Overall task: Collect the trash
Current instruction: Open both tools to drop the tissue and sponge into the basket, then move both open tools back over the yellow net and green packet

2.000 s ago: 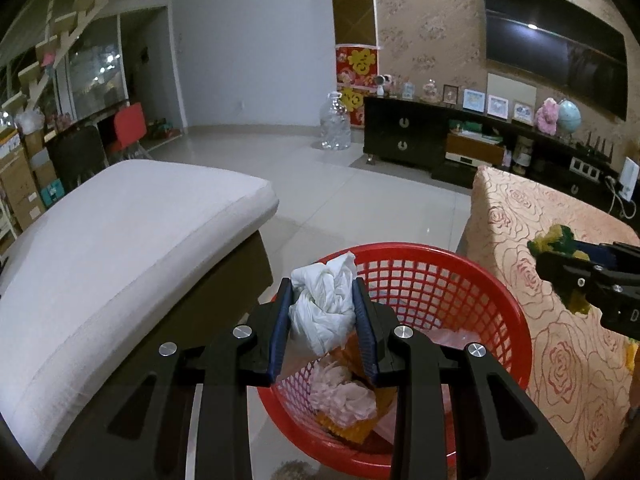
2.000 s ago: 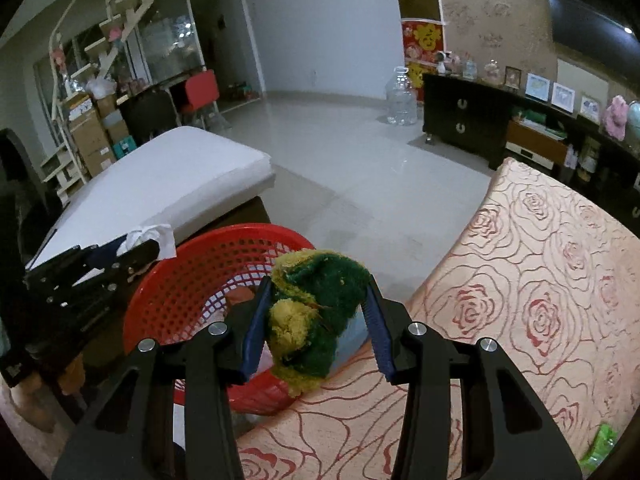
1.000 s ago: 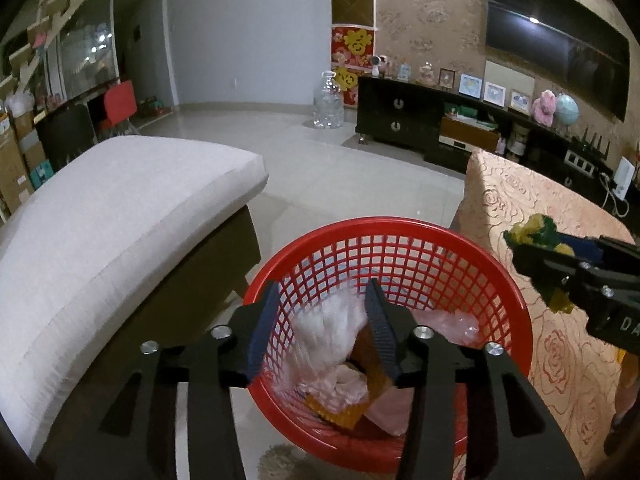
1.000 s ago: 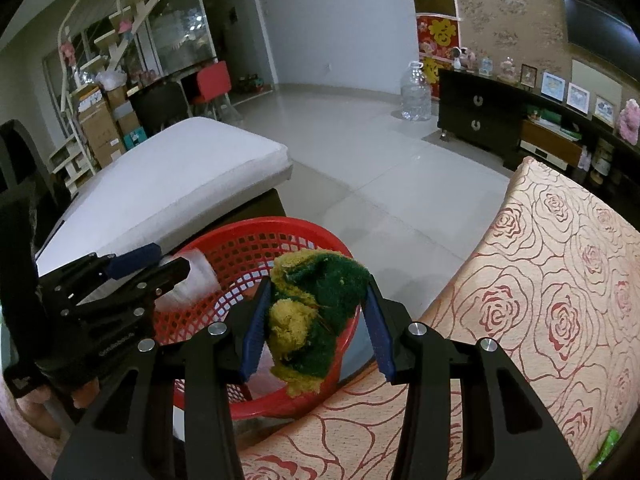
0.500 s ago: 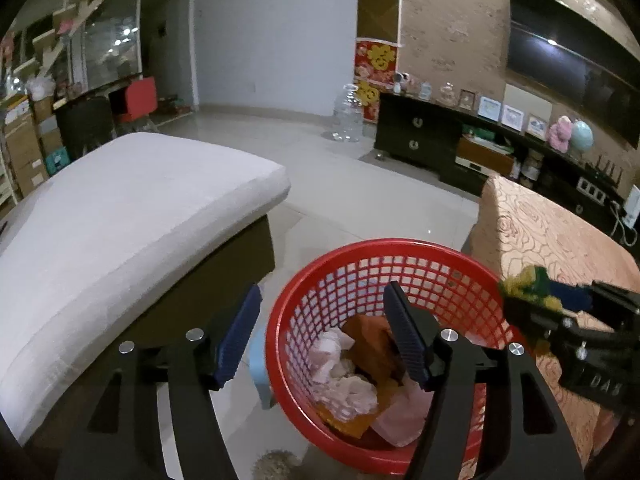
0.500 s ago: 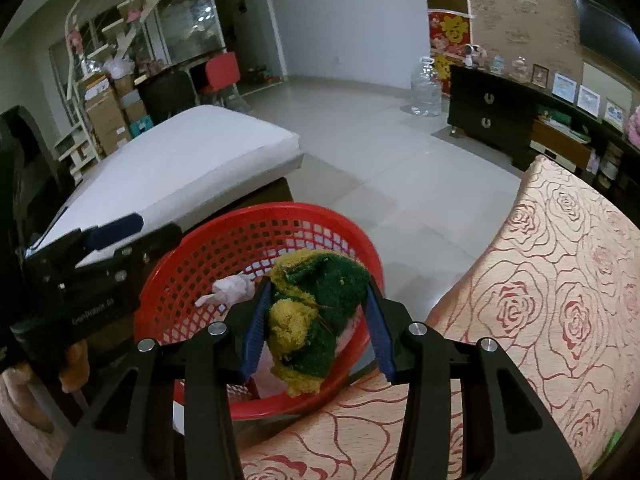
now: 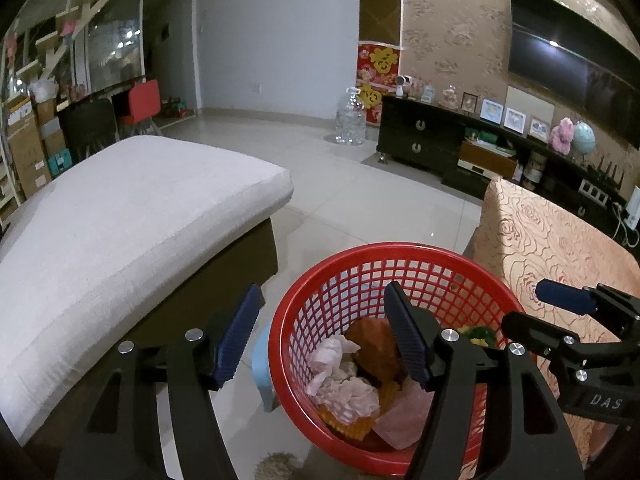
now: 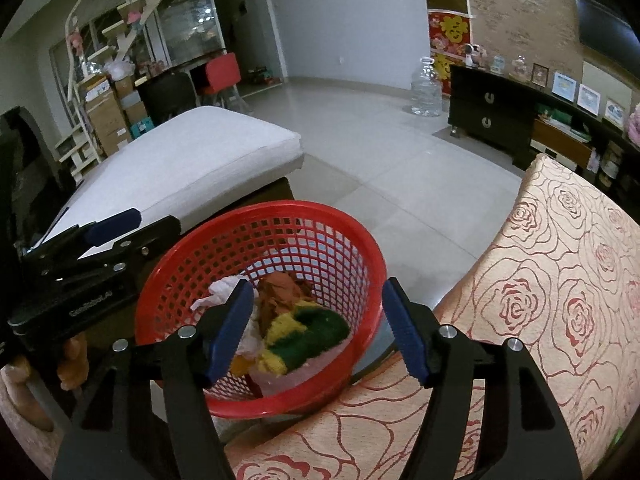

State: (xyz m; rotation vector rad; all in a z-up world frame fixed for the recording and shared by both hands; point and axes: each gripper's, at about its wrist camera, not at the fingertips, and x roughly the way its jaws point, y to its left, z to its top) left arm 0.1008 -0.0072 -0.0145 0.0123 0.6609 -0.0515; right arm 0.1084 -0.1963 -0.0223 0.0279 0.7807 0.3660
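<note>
Nearest us, right gripper point(image 8: 318, 326) with jaws just opened, nothing between; left gripper point(image 7: 322, 338) likewise spread, empty. Below: red basket point(image 8: 352, 236) with green-yellow sponge point(image 8: 308, 332), crumpled tissue point(image 7: 340, 380). Beyond, white cushion point(image 7: 120, 216).

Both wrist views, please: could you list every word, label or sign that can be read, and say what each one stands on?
"DAS": white letters on the black body of the right gripper, cut off by its edge.
Gold Chinese character: on the red floral wall poster, too blurred to read.
White lettering on the black left gripper: too blurred.
Printed cardboard boxes: too small.
</note>
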